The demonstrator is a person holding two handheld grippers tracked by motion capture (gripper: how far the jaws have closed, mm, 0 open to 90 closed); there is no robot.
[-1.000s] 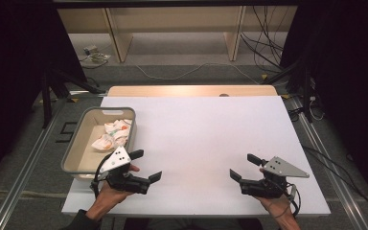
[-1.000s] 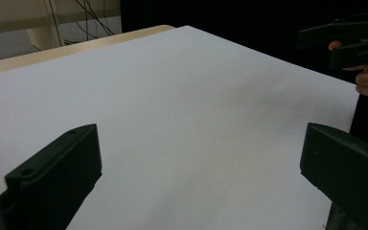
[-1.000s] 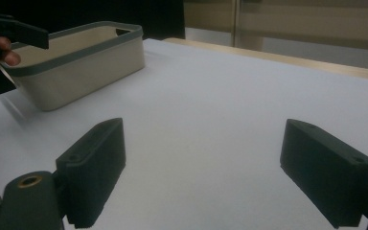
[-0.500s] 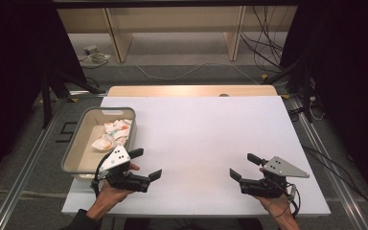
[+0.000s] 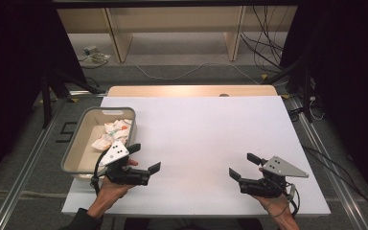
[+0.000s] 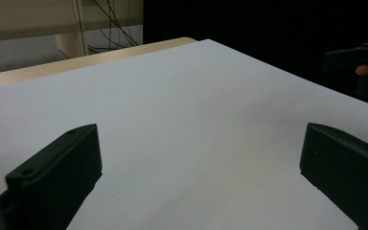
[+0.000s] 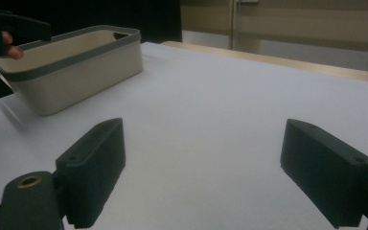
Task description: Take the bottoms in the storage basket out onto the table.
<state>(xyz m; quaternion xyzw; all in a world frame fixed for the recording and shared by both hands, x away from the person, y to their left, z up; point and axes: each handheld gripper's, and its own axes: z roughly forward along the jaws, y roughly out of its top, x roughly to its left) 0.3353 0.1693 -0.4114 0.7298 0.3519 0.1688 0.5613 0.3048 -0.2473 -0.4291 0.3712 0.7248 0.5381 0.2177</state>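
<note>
The white table [image 5: 196,139] is lying bare. You're holding both grippers, left [image 5: 144,158] and right [image 5: 243,165], wide open and empty. Next, probably reaching left for the cloth [image 5: 111,135] in the bin [image 5: 72,148].

You have two grippers, left [image 5: 144,158] and right [image 5: 242,166], one bin [image 5: 76,143], one table [image 5: 206,129].

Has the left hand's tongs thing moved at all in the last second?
No. The left tongs sit at the same spot beside the bin near corner as before.
</note>
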